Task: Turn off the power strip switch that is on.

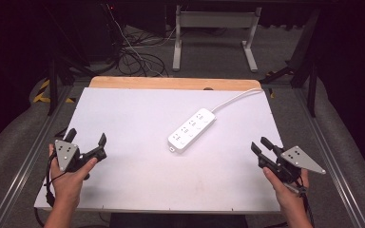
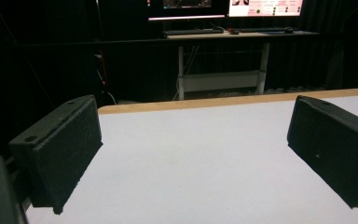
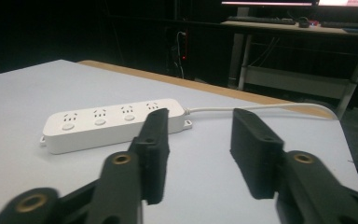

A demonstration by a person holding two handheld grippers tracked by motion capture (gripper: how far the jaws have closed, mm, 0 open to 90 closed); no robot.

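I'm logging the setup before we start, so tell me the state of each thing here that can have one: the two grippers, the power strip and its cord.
left gripper: open, jaws wide apart, nothing between them, held over the table's left side.
right gripper: open, empty, held at the table's right side.
power strip: flat on the table, sockets up, nothing plugged in, untouched.
cord: attached, trailing off the far edge.

You are working with bare forearms, no sleeves showing. Your black two-jaw left gripper is carrying a grey three-cornered plate dotted with small dark holes, and a black cable is trailing from it. Your black two-jaw right gripper is wearing a matching grey plate; brass-coloured screws are showing on its arms, and its pads are looking matte and rough.
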